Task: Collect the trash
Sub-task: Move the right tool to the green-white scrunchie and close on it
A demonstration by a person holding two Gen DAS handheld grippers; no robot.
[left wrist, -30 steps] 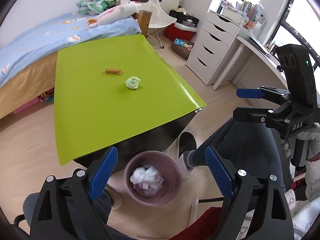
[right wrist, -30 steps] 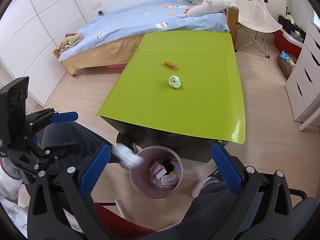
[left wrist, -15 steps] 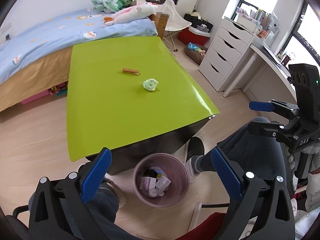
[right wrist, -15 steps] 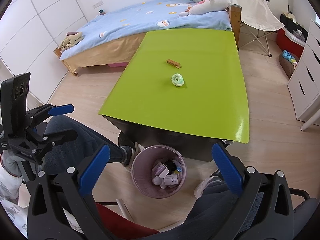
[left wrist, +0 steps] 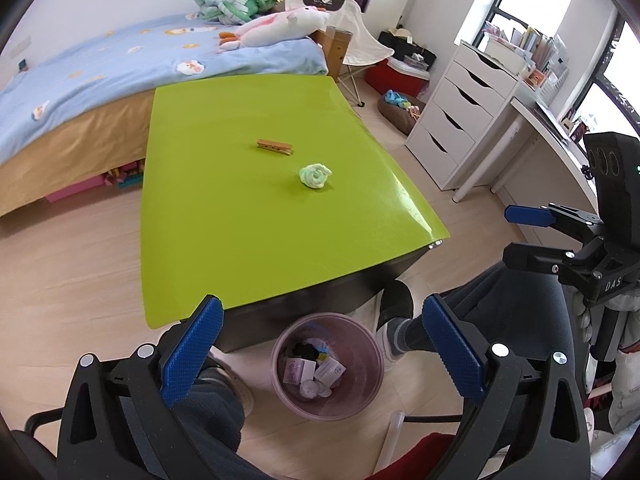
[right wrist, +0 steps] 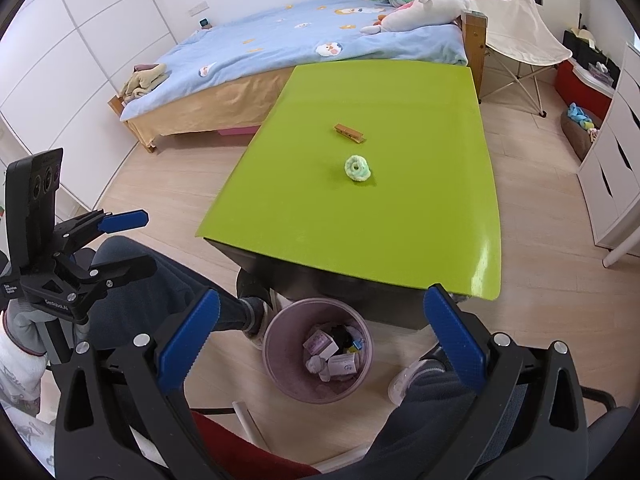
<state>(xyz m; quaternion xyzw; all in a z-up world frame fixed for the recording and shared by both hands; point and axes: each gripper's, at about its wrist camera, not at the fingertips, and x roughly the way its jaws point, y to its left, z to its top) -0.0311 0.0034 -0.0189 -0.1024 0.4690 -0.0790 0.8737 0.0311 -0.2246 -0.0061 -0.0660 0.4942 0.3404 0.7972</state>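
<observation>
- A seated person is holding the left gripper (left wrist: 320, 354) and the right gripper (right wrist: 322, 338) above a pink wastebasket (right wrist: 280, 376) on the floor, both with jaws spread wide and gripping nothing.
- Small cartons and crumpled tissue are lying inside the wastebasket (left wrist: 362, 396), which is standing just beside the near edge of the green surface (left wrist: 240, 240).
- A pale green crumpled wad (right wrist: 357, 168) is sitting near the middle of the surface (right wrist: 400, 220), at about 12 o'clock from the right gripper and well apart from it.
- A wooden clothespin (right wrist: 349, 133) is lying just beyond the wad, also toward 12 o'clock; in the left view the clothespin (left wrist: 274, 146) is showing at roughly 11 o'clock of the wad (left wrist: 315, 175).
- Judging by what remains, the collection is looking nearly finished, with these two items left.
- Risks ahead: the soft wad may squash and slip from the jaws if pinched only at its edge; the flat clothespin may skid on the glossy surface under a shallow approach; a release off the basket's centre may be dropping trash onto the floor.
</observation>
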